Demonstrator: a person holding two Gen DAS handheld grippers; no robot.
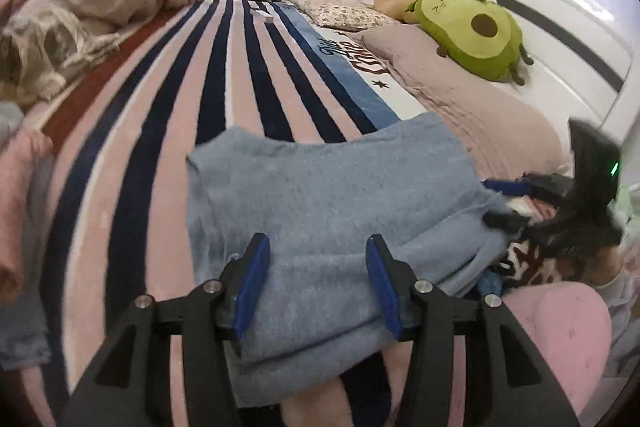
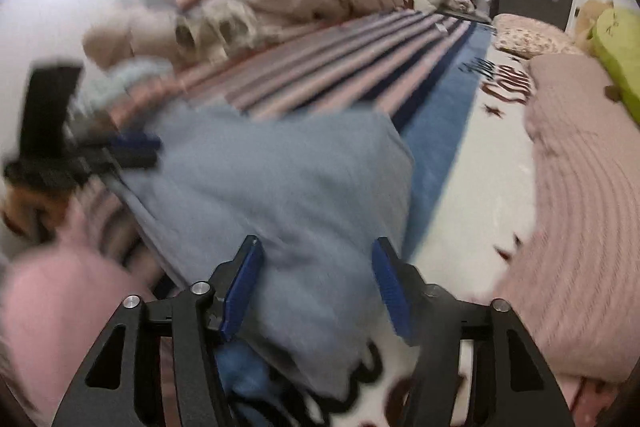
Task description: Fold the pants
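Bedroom, bed with a striped blanket as the work surface; headboard and pillows at its far right, heaped bedding along its left edge.

Item 1, my left gripper: jaws part open, nothing pinched. Its blue pads stand either side of the cloth below without pressing it.

Item 2, my right gripper: jaws likewise part open, no grip that I can see. This view is smeared by motion, so contact with the cloth I cannot tell.

Item 3, pants: grey-blue, lying in a folded stack at the near edge of the bed, straight ahead of and beneath both grippers. The long axis runs across the bed, from left hand toward right. Far edge lies over the dark stripes; the near edge hangs toward me, past the pads. Left hand sits over the stack's left half, right hand at its right end, so each is nearest its own side. I judge any further fold would turn on that sideways axis.

Item 4, containers: none on the bed. Shelves at the back wall hold small clutter, too small to name.

Item 5, avocado plush: on the pillows, well apart from the pants.
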